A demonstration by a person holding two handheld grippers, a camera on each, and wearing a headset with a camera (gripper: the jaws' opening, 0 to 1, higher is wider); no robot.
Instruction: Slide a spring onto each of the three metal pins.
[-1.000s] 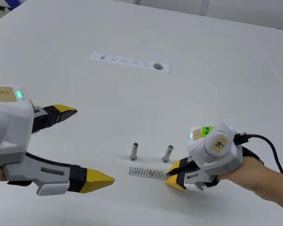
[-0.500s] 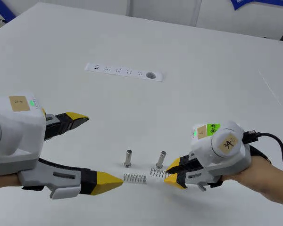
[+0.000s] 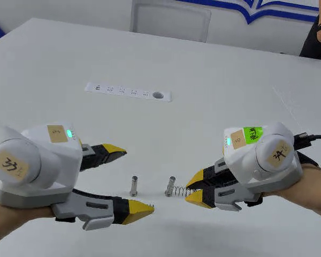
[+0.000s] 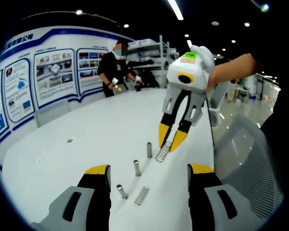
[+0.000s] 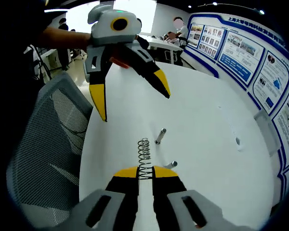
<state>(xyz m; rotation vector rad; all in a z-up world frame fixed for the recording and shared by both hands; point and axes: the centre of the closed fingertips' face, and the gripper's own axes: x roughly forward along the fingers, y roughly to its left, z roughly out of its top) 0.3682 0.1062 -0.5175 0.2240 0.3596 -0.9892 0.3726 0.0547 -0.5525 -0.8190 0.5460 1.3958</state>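
Observation:
Two short metal pins (image 3: pixel 134 185) (image 3: pixel 170 186) stand upright on the white table (image 3: pixel 214 107). My right gripper (image 3: pixel 191 189) is shut on one end of a thin wire spring (image 3: pixel 180 189). The spring's free end points at the right-hand pin. In the right gripper view the spring (image 5: pixel 144 155) sticks out ahead of my right gripper (image 5: pixel 144 172), toward two pins (image 5: pixel 160 135) (image 5: pixel 170 165). My left gripper (image 3: pixel 129 181) stands open on the left, holding nothing. The left gripper view shows three pins (image 4: pixel 149 149) (image 4: pixel 137 167) (image 4: pixel 120 191) and a loose spring (image 4: pixel 141 195) lying on the table.
A white power strip (image 3: pixel 127 91) lies farther back on the table. A grey chair (image 3: pixel 171 21) stands behind the far edge, and a mesh chair (image 5: pixel 53 125) is beside the table. A person (image 4: pixel 118 67) stands in the background.
My right gripper has lifted one spring off the table and brought its free end to the right-hand pin. The left gripper has come closer to the pins. The head camera has tilted.

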